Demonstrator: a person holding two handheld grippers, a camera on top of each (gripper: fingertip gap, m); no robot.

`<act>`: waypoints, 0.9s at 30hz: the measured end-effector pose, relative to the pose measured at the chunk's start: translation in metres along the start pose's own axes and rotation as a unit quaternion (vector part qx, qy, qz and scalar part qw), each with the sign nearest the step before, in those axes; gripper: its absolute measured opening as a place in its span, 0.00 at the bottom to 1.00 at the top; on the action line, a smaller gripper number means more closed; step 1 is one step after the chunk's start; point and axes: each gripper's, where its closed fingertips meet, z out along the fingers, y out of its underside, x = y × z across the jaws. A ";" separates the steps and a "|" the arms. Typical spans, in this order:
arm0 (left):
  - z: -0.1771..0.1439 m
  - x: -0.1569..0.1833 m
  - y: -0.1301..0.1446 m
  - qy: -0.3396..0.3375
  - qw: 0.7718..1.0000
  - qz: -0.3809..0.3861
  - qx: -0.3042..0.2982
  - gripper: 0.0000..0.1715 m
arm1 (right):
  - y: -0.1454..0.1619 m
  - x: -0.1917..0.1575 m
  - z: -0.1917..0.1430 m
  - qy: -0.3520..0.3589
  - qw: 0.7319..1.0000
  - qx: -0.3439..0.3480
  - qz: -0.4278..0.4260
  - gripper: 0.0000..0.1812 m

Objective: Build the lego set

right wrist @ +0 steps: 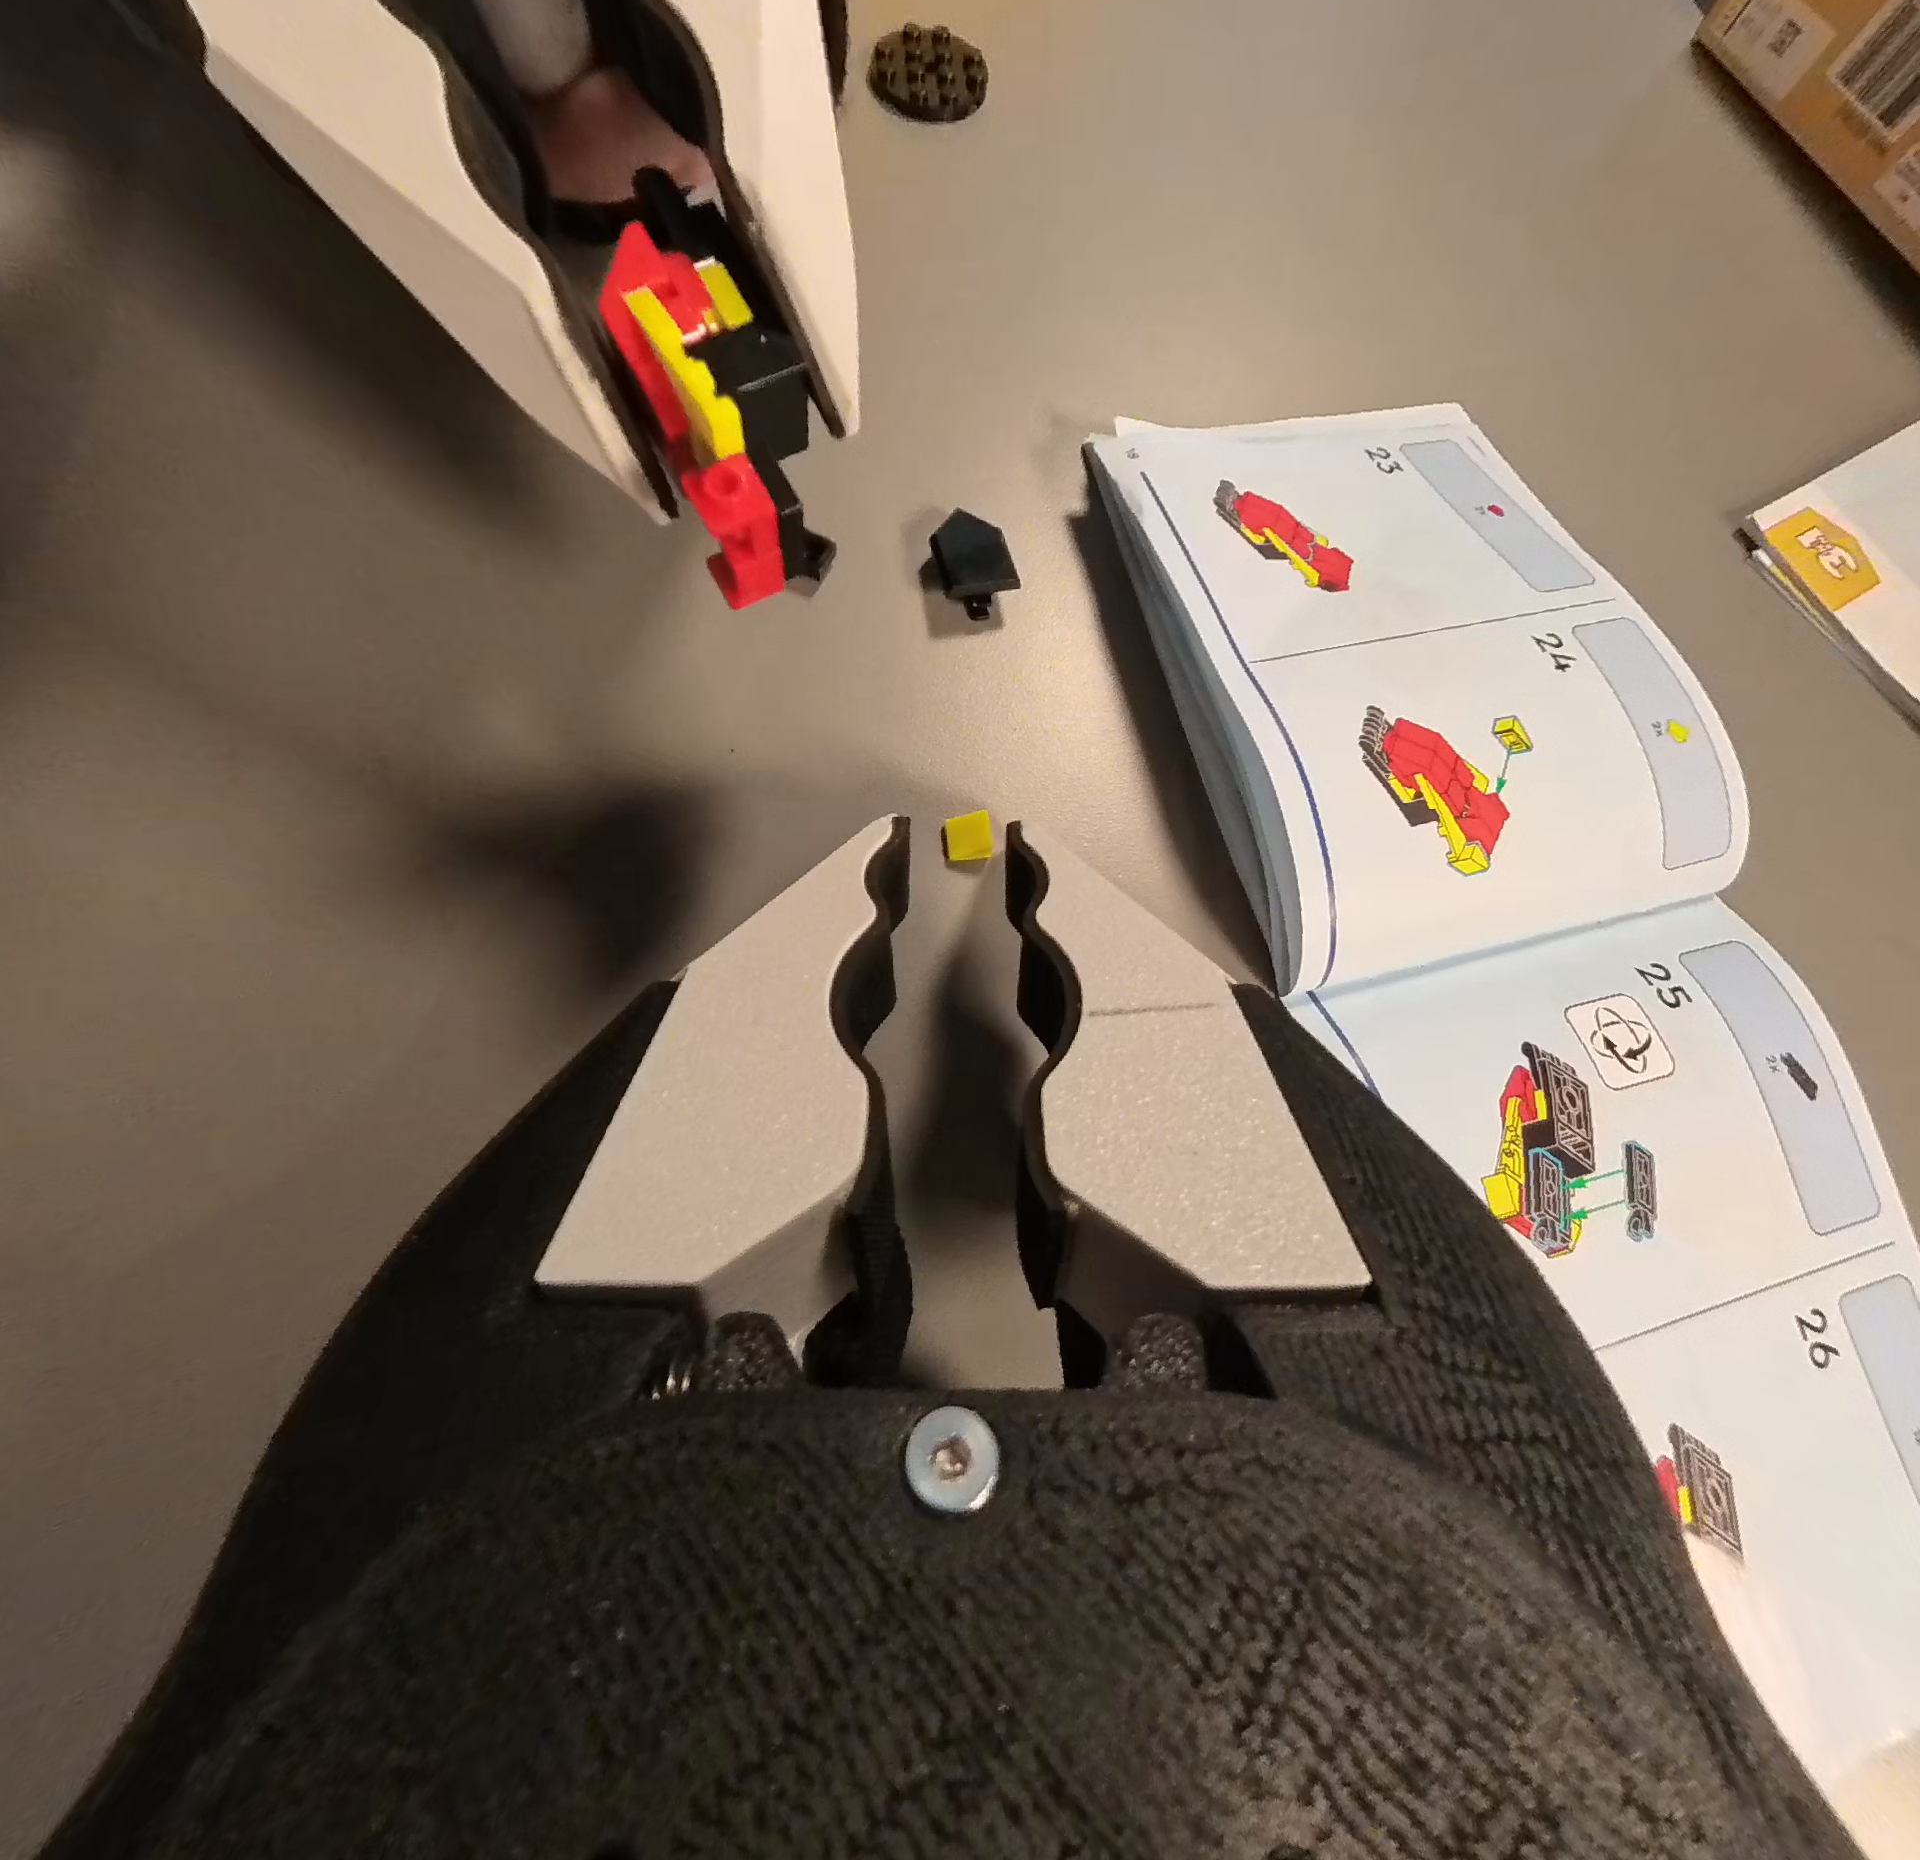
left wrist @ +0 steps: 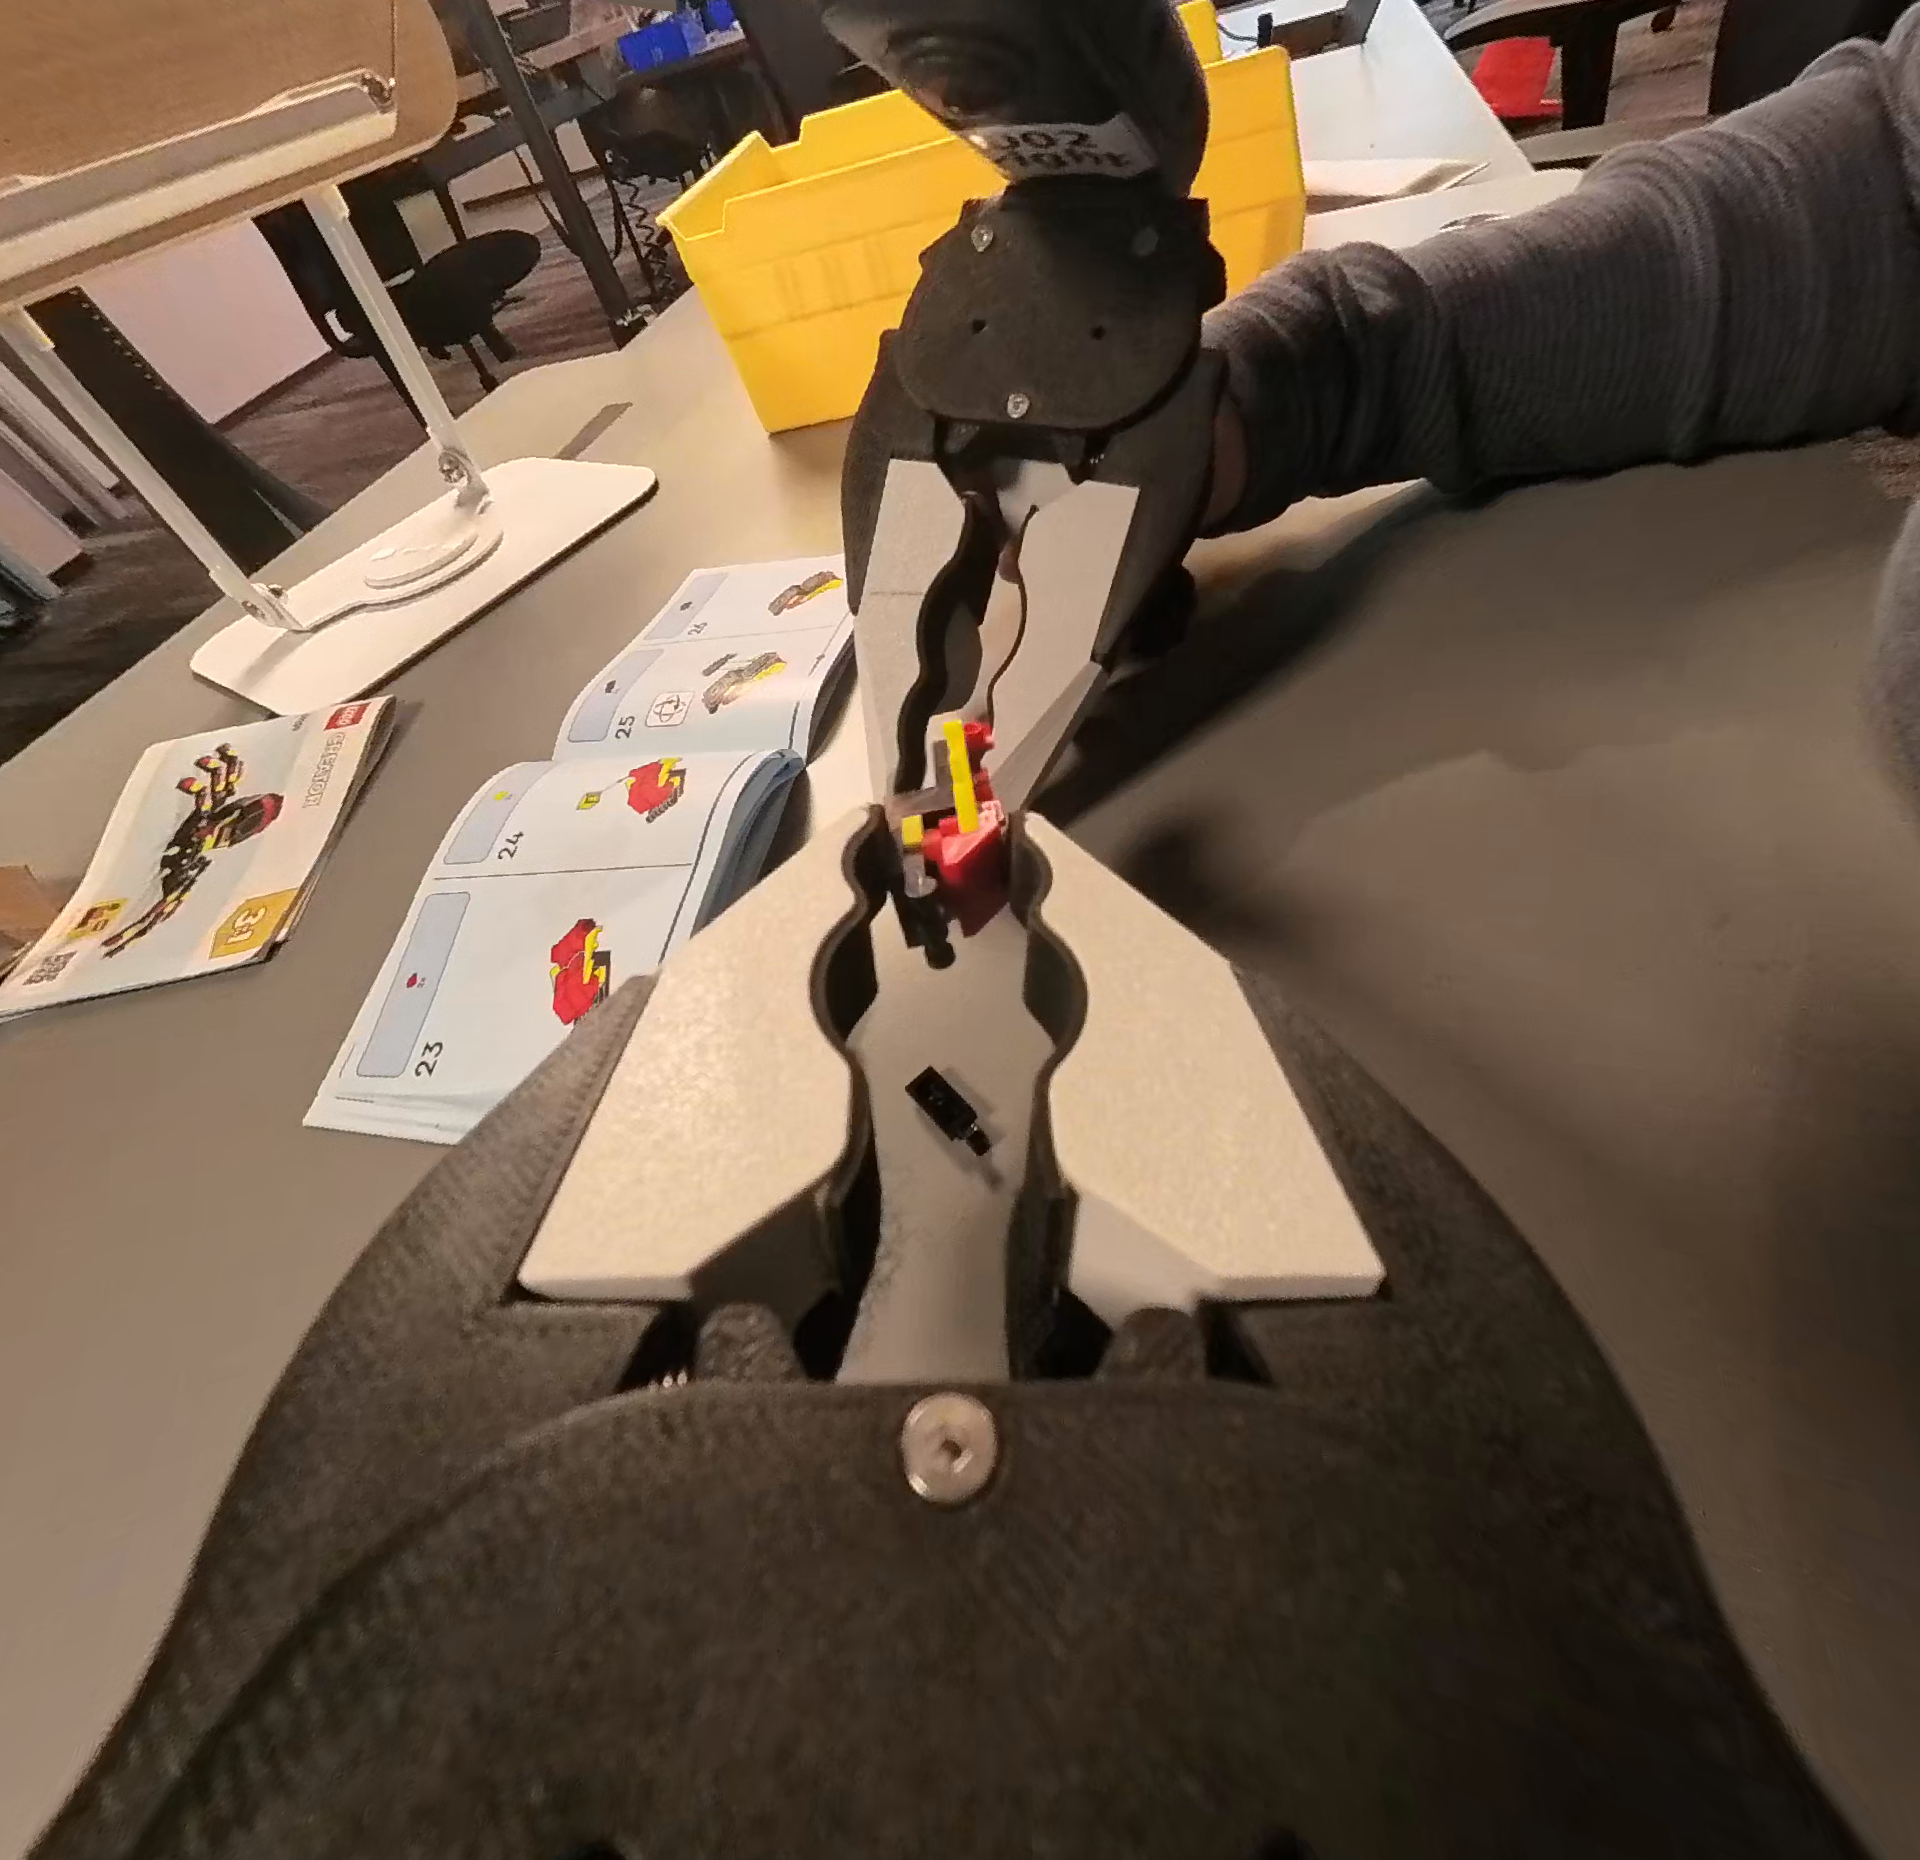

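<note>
My left gripper (left wrist: 948, 823) is shut on a small red, yellow and black lego assembly (left wrist: 966, 865), held above the grey table; it also shows in the right wrist view (right wrist: 686, 376), sticking out past the left gripper's (right wrist: 756, 470) tips. My right gripper (right wrist: 956, 828) is slightly open and points down at the table. A tiny yellow piece (right wrist: 967, 837) shows in the gap between its tips, with space on both sides. In the left wrist view the right gripper (left wrist: 958, 797) hangs just beyond the assembly. A small black piece (right wrist: 971, 558) lies loose on the table (left wrist: 943, 1109).
An open instruction booklet (right wrist: 1455, 771) lies right of the grippers, with a second closed booklet (left wrist: 197, 854) beside it. A black round plate (right wrist: 928, 73), a cardboard box (right wrist: 1818, 96), a yellow bin (left wrist: 831, 252) and a white lamp base (left wrist: 416, 584) stand farther off. A person's sleeve (left wrist: 1558, 304) reaches in. The grippers' ends are close to 7 centimeters from one another.
</note>
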 end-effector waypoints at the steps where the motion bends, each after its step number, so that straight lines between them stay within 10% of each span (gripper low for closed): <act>1: 0.000 0.000 0.000 0.000 1.000 0.001 -0.001 0.13 | 0.000 0.000 0.000 0.000 1.000 0.000 0.001 0.09; 27: 0.001 0.004 0.002 0.003 1.000 0.012 -0.007 0.13 | 0.000 0.003 0.000 0.008 1.000 0.001 0.002 0.12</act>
